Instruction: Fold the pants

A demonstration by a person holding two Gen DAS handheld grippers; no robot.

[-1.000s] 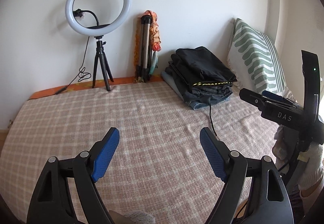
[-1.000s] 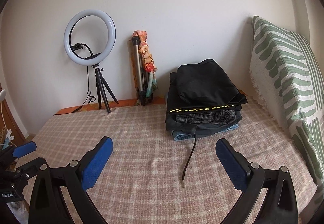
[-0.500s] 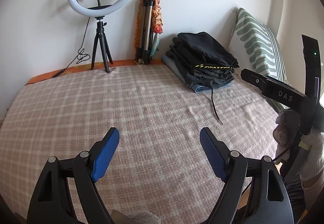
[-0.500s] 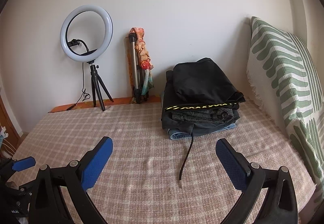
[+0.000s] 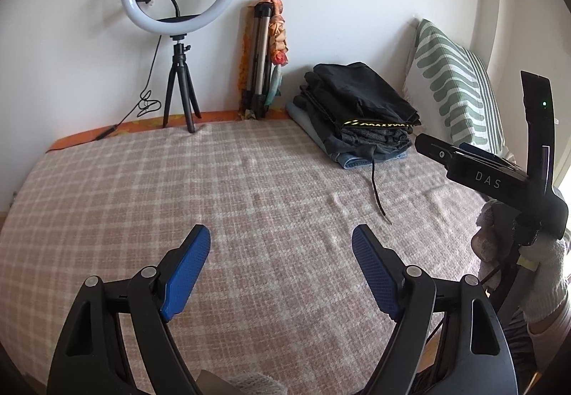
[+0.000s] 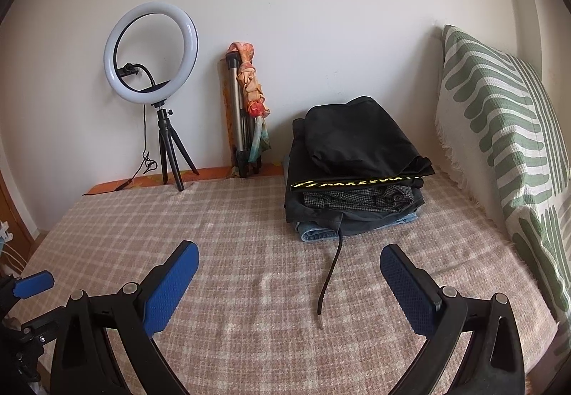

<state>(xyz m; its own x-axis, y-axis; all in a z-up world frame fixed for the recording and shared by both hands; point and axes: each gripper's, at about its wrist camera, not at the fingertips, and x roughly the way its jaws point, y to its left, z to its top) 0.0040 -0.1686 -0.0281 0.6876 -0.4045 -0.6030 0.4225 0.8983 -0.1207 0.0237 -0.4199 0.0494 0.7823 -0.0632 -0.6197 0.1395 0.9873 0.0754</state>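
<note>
A stack of folded pants (image 5: 360, 116) (image 6: 357, 173) sits at the far right of the checked bed cover (image 5: 249, 202), black pair on top, jeans at the bottom. A black drawstring (image 6: 330, 273) trails from the stack toward me. My left gripper (image 5: 280, 268) is open and empty, low over the cover near its front. My right gripper (image 6: 289, 282) is open and empty, in front of the stack and apart from it. The right gripper's body (image 5: 499, 180) shows at the right edge of the left wrist view.
A ring light on a small tripod (image 5: 178, 38) (image 6: 153, 73) stands at the back left by the wall. A folded tripod with an orange cloth (image 5: 266, 52) (image 6: 246, 109) leans on the wall. A green striped pillow (image 5: 456, 91) (image 6: 499, 130) stands at the right.
Both grippers have shifted slightly; the views tilted down then up a little. Both stay open and empty. The stack has not moved.
</note>
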